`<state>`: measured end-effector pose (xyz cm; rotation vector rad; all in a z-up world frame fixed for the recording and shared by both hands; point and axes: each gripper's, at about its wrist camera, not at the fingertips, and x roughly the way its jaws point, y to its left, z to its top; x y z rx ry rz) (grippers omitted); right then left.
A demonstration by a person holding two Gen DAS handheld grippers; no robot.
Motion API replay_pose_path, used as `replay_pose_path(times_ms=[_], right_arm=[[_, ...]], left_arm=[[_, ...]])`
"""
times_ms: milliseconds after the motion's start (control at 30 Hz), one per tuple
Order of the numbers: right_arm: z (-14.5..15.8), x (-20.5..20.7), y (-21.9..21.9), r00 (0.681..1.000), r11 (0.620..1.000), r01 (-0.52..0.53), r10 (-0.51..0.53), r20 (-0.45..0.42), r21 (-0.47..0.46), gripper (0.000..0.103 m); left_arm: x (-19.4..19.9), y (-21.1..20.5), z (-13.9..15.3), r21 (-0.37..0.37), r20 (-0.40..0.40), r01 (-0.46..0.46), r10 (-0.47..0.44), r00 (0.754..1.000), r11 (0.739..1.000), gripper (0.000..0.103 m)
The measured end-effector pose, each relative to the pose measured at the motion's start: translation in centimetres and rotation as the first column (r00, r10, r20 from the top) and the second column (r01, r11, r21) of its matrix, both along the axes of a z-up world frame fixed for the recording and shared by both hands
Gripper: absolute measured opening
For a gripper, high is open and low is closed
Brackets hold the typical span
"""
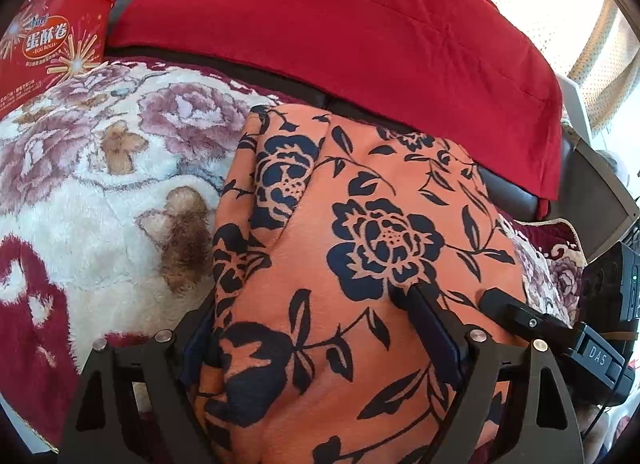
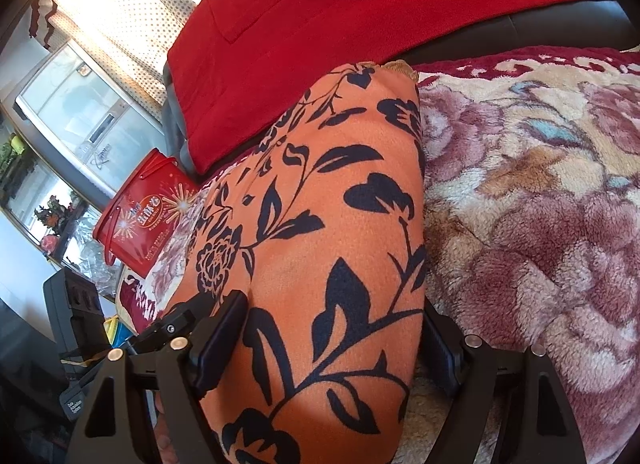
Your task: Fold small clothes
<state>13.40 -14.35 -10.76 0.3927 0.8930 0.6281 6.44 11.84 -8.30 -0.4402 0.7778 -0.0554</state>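
Left wrist view: the floral garment lies on the plush blanket, filling centre to 6 o'clock, between the fingers of the left gripper. The blanket extends toward 9 o'clock. The quilted cover lies behind the garment at 12 o'clock. The egg roll box stands at 10 o'clock, behind the blanket. The right gripper sits at 4 o'clock, at the garment's edge.

Right wrist view: the garment runs from centre to 6 o'clock, blanket at 3 o'clock, box at 9 o'clock.
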Motion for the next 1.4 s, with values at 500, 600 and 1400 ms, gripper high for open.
replay_pose_path(times_ms=[500, 600, 1400], right_arm=[[2.1, -4.4, -4.5, 1.0, 0.999, 0.027, -0.026, -0.013, 0.023, 0.043], [2.3, -5.1, -6.4, 0.996, 0.994, 0.085, -0.084, -0.026, 0.064, 0.086], [9.8, 0.9, -0.5, 0.994, 0.995, -0.077, 0.081, 0.069, -0.063, 0.03]], left_arm=[[-1.9, -2.3, 2.8, 0.112, 0.122, 0.041, -0.055, 0.991, 0.993, 0.076], [-1.6, -1.0, 1.9, 0.077, 0.087, -0.007, 0.001, 0.996, 0.997, 0.076], [1.8, 1.0, 3.0, -0.169, -0.052, 0.062, -0.072, 0.996, 0.984, 0.026]])
